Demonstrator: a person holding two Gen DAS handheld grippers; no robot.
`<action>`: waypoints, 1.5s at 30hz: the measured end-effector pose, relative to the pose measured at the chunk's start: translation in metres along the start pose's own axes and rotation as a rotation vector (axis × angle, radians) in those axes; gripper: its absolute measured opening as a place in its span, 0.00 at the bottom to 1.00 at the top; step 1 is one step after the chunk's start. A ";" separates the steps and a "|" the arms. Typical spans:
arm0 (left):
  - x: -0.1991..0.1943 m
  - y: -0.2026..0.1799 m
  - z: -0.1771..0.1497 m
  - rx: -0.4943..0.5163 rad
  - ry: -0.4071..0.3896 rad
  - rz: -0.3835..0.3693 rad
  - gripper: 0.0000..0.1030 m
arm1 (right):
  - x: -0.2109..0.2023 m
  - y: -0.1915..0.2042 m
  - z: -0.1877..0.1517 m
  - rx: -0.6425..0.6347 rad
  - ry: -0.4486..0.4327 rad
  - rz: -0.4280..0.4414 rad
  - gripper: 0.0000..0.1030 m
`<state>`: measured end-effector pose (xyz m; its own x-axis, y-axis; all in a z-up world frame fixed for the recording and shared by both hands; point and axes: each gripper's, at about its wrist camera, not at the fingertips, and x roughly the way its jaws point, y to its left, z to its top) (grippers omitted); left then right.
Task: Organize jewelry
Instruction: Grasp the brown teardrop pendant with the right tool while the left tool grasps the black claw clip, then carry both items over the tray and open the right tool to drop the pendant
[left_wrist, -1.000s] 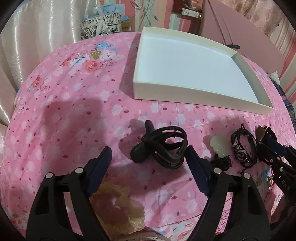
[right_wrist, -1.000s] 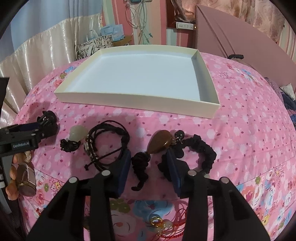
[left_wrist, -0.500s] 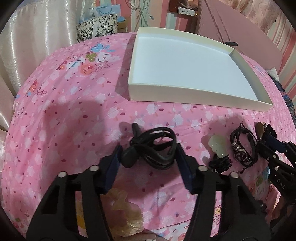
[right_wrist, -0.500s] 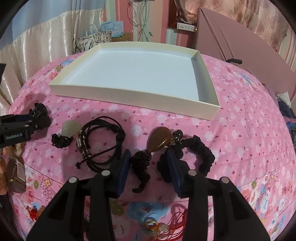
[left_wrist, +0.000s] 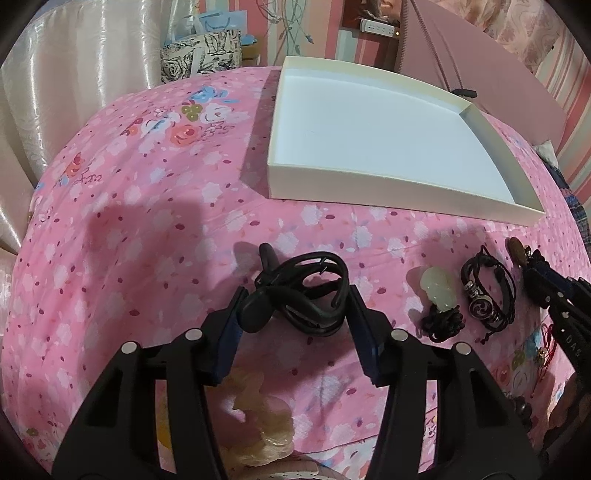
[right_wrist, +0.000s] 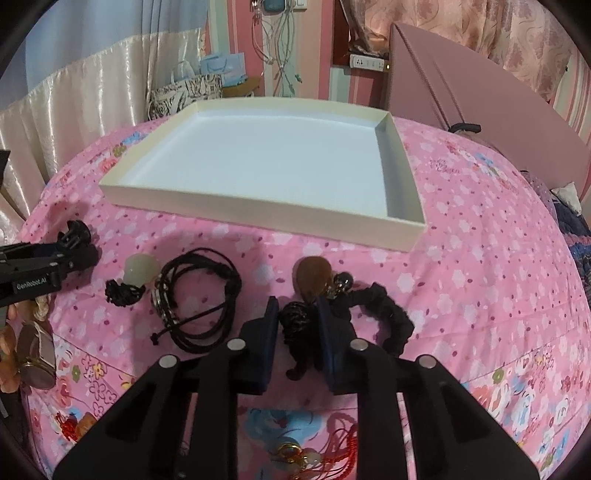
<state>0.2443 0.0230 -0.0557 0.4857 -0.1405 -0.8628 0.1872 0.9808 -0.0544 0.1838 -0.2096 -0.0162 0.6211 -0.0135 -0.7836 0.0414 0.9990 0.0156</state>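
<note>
My left gripper (left_wrist: 295, 310) is shut on a bundle of black cord with a dark pendant (left_wrist: 303, 295) that lies on the pink bedspread. The pads touch it on both sides. In the right wrist view my right gripper (right_wrist: 297, 325) is closing, with its pads against the black knotted cord (right_wrist: 295, 321) of a brown teardrop pendant (right_wrist: 312, 277). A black braided bracelet (right_wrist: 391, 314) lies just right of that. A pale jade pendant (right_wrist: 142, 269) and a black leather bracelet (right_wrist: 199, 299) lie between the two grippers. The empty white tray (right_wrist: 258, 210) sits beyond them all.
A yellow carved stone (left_wrist: 258, 424) lies under the left gripper. A red tassel charm (right_wrist: 314, 450) lies below the right one, and brown trinkets (right_wrist: 33, 358) lie at the far left. Beyond the bed are a cream curtain (left_wrist: 74, 92) and a pink headboard (right_wrist: 480, 103).
The left jaws narrowed from wide apart onto the black cord bundle. The right jaws, held part open around the knotted cord, drew in against it in the last half second.
</note>
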 end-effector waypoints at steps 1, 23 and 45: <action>-0.001 0.001 -0.001 -0.004 -0.001 -0.002 0.51 | -0.001 -0.002 0.001 0.006 -0.003 0.007 0.20; -0.077 -0.047 0.035 0.051 -0.087 -0.150 0.51 | -0.053 -0.022 0.053 0.054 -0.144 0.117 0.19; -0.001 -0.045 0.117 -0.037 -0.115 -0.168 0.51 | -0.002 -0.039 0.093 0.085 -0.168 0.098 0.19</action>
<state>0.3351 -0.0369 0.0064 0.5450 -0.3148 -0.7771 0.2429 0.9464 -0.2130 0.2531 -0.2524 0.0426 0.7470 0.0695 -0.6612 0.0360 0.9888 0.1445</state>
